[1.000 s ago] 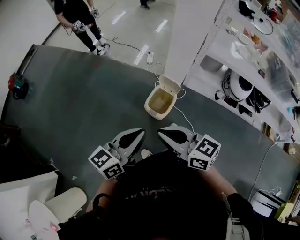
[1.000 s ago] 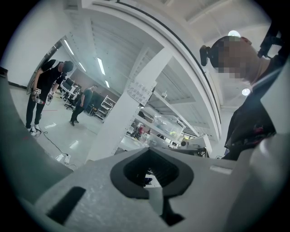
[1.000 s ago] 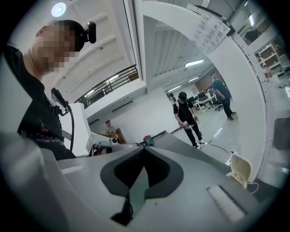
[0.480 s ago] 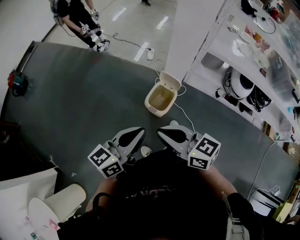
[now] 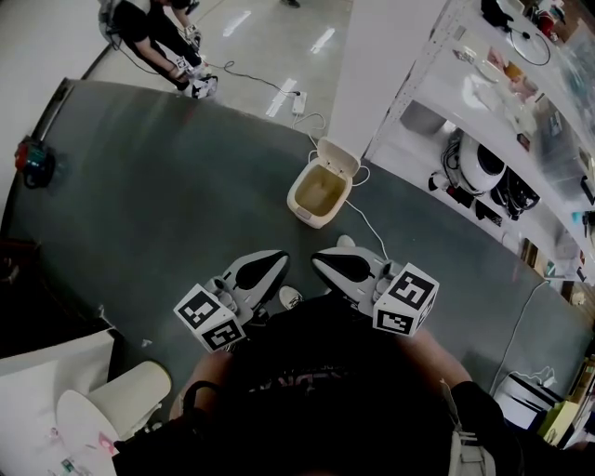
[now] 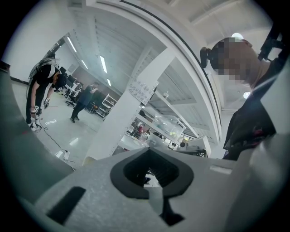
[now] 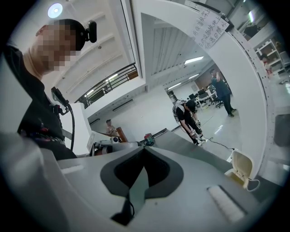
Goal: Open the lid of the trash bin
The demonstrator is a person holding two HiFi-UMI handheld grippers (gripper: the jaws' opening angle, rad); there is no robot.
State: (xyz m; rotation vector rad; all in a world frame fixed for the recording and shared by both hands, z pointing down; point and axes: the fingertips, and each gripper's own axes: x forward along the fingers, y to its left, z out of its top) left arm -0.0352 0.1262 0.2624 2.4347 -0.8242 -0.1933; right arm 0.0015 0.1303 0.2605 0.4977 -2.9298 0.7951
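On the dark grey floor mat (image 5: 139,214), ahead of the person, sits a small cream trash bin (image 5: 311,206). Its lid (image 5: 337,158) is tipped up at the far edge and the inside is open to view. In the right gripper view the bin shows at the lower right, with the lid standing upright.

Left gripper (image 5: 277,260): held low and close to the body, well short of the bin, tip aimed toward it. Its own view shows the two jaws pressed together with nothing between them.

Right gripper (image 5: 321,259): beside the left one, tips near each other, also well apart from the bin. Jaws are together and empty.

A white cable (image 5: 365,231) trails over the mat from the bin's right side toward the right gripper. A white power strip (image 5: 298,112) lies on the glossy floor beyond the mat's far edge. Another person (image 5: 153,28) bends down at the mat's far left corner. White shelving (image 5: 483,102) with assorted gear runs along the right. A white cylindrical container (image 5: 130,400) stands at the lower left.
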